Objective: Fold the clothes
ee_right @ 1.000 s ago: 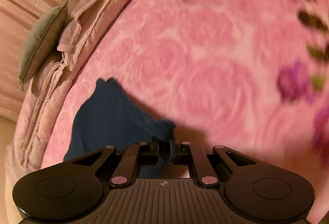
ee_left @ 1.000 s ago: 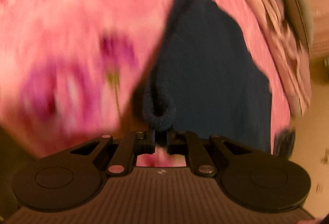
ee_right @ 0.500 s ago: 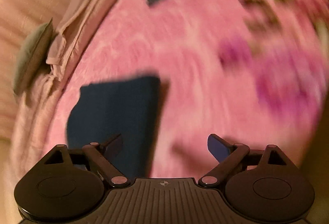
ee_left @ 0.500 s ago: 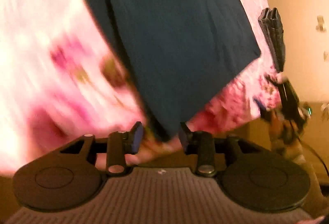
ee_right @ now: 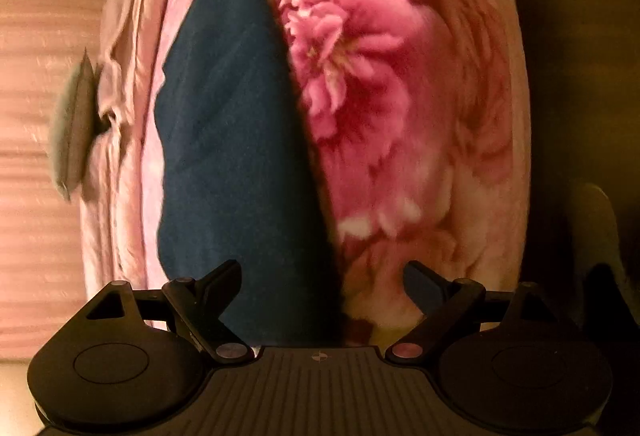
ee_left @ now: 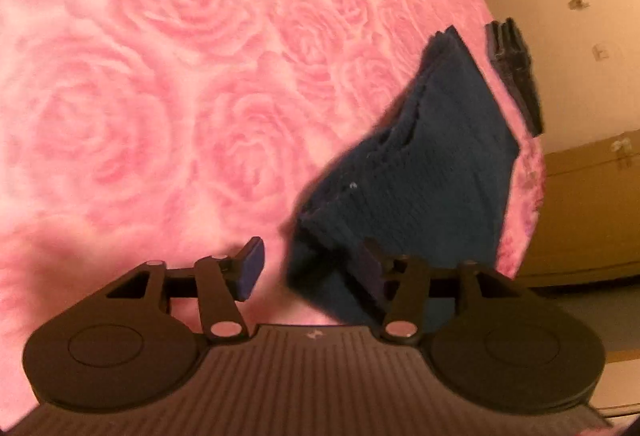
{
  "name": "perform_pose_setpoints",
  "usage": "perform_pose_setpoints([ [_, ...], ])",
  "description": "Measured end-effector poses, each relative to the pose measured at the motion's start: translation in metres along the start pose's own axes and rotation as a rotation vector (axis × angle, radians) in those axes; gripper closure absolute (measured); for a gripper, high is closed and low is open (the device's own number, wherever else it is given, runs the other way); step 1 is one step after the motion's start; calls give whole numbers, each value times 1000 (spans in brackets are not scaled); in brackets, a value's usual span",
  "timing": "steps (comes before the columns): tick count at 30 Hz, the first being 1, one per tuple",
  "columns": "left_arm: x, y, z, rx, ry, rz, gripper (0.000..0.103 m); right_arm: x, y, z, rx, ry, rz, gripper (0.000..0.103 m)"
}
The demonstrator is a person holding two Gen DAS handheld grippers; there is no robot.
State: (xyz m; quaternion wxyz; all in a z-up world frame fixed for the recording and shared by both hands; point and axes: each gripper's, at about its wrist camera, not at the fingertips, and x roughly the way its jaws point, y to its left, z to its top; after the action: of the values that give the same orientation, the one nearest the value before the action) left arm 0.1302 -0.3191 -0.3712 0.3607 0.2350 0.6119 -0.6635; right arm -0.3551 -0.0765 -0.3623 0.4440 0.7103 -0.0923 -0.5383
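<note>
Garment: since its layers are stacked, the folded navy cloth (ee_left: 432,171) lies flat near the bed (ee_left: 160,83) edge.
Left claw (ee_left: 316,272): opening, cloth corner between, pads not pressing.
Right claw (ee_right: 322,286): spread wide, releasing cloth.
Dark stack (ee_left: 516,75): beyond, at the bed edge.

Warm, dim yellowish light throughout. Bed covered by a pink rose-patterned bedspread (ee_left: 168,83), with a large printed pink peony (ee_right: 360,47) toward its right edge. Pale pink rumpled bedding (ee_right: 120,107) along the far left side, a grey-green cushion (ee_right: 70,139) upright against it. Pink striped curtain (ee_right: 36,195) behind. Cream wall (ee_left: 580,83) at right, brown wooden furniture (ee_left: 588,211) below it.
</note>
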Motion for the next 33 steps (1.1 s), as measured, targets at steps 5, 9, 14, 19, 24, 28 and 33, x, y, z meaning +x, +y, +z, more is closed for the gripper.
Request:
perform_pose_setpoints([
  [5, 21, 15, 9, -100, 11, -139, 50, -6, -7, -10, 62, -86, 40, 13],
  [9, 35, 13, 17, -43, 66, -136, 48, -11, -8, -19, 78, -117, 69, 33],
  [14, 42, 4, 24, 93, 122, -156, 44, -2, -4, -25, 50, -94, 53, 32],
  [19, 62, -7, 28, 172, 206, -216, 81, 18, 5, -25, -12, -62, 42, 33],
  [24, 56, -10, 19, 191, 199, -277, 88, 14, 3, -22, -11, -47, 44, 94],
  [28, 39, -9, -1, 147, 186, -326, 89, -5, 16, -18, -107, -54, 25, 95],
  [33, 46, -12, -45, 143, 248, -255, 86, -29, 2, -14, -95, -66, -57, 95],
])
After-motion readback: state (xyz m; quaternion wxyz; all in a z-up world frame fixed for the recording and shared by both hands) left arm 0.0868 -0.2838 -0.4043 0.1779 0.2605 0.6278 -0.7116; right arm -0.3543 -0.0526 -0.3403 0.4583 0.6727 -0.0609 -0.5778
